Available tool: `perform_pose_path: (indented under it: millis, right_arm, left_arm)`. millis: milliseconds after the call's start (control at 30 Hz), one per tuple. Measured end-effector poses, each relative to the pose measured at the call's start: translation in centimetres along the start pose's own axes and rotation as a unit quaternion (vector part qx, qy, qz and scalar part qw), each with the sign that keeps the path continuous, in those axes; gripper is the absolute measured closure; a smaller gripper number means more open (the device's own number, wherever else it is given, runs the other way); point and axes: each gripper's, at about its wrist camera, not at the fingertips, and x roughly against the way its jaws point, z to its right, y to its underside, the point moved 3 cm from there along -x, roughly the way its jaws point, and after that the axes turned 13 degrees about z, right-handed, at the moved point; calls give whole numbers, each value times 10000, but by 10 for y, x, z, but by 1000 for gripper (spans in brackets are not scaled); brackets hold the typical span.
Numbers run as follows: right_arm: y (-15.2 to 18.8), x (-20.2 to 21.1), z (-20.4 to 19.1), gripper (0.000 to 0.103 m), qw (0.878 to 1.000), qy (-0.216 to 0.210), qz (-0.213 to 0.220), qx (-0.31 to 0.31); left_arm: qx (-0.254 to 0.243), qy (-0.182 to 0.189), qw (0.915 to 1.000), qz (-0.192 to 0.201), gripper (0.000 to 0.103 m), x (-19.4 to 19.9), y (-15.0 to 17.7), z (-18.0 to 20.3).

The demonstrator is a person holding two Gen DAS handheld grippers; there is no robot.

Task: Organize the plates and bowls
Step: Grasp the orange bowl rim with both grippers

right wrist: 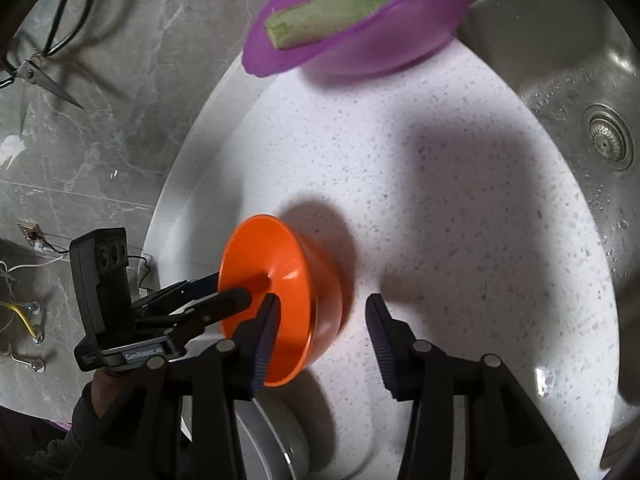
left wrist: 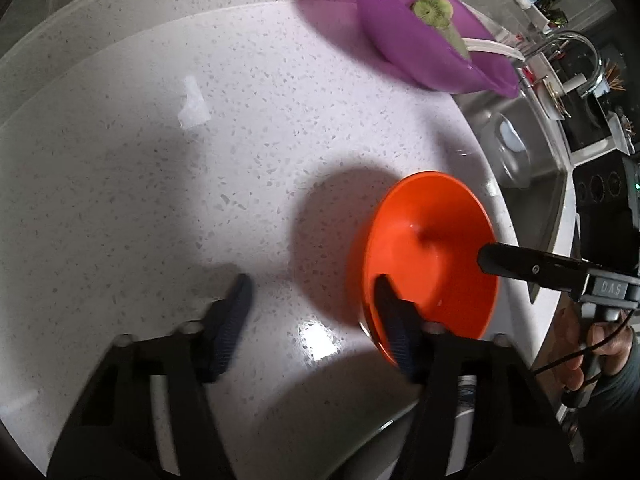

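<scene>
An orange bowl (left wrist: 430, 256) stands tilted on the speckled white counter (left wrist: 200, 184), near the sink edge; it also shows in the right wrist view (right wrist: 288, 300). My left gripper (left wrist: 312, 292) is open, its right finger inside the bowl and its left finger over bare counter. My right gripper (right wrist: 322, 308) is open and straddles the bowl's rim, one finger inside the bowl. A purple bowl (left wrist: 424, 28) holding green vegetable pieces (right wrist: 332, 8) sits at the far end of the counter.
A steel sink (right wrist: 580, 120) with a drain lies to the right, with a faucet (left wrist: 576, 56) behind it. Scissors (right wrist: 40, 52) hang on the grey marble wall. A white plate rim (right wrist: 272, 436) shows at the counter's near edge.
</scene>
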Motion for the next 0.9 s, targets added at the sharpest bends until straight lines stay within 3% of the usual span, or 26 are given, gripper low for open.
perform_pose_path:
  millis: [233, 300, 367, 900]
  right_arm:
    - [6, -10, -1, 71, 9998, 62, -181, 46]
    - [7, -11, -4, 80, 9998, 24, -190, 60]
    - [7, -12, -8, 84, 9998, 23, -186, 92]
    - [-3, -1, -18, 87, 9999, 73, -108, -29]
  left_arm:
    - [-35, 216, 9998, -48, 82, -11, 7, 12]
    - [-124, 258, 9996, -58, 92, -12, 7, 19]
    - [-223, 188, 9996, -53, 92, -13, 8, 24]
    - [-57, 255, 9996, 132, 93, 15, -2, 28]
